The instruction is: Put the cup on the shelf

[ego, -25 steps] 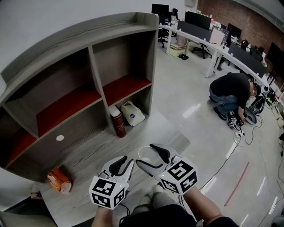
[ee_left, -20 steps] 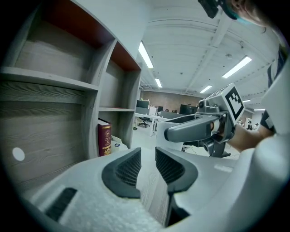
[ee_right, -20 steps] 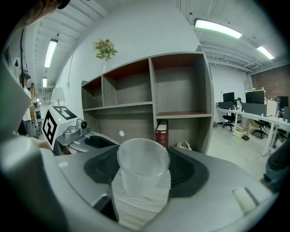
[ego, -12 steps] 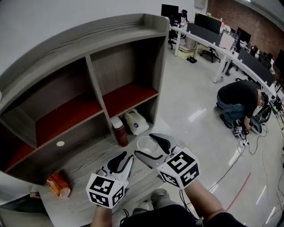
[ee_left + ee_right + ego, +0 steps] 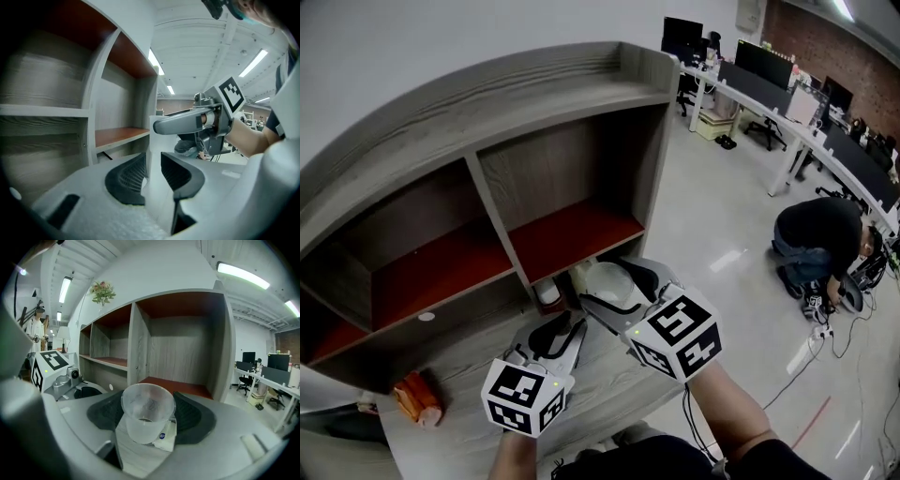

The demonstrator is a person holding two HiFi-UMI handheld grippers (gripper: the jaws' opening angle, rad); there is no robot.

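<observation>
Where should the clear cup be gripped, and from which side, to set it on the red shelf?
Grip the side wall below the rim, coming level from the person's side. The cup is upright, mouth up, and tapers downward; the right gripper holds it so, pads on opposite walls.

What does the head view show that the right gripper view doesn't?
Head view only: an orange packet on the desk at lower left, and a crouching person on the floor at right. Right gripper view only: flowers on top of the shelf, and a standing person at far left. Both: the clear cup clamped in the right gripper, in front of the shelf's red-floored right bay.
</observation>
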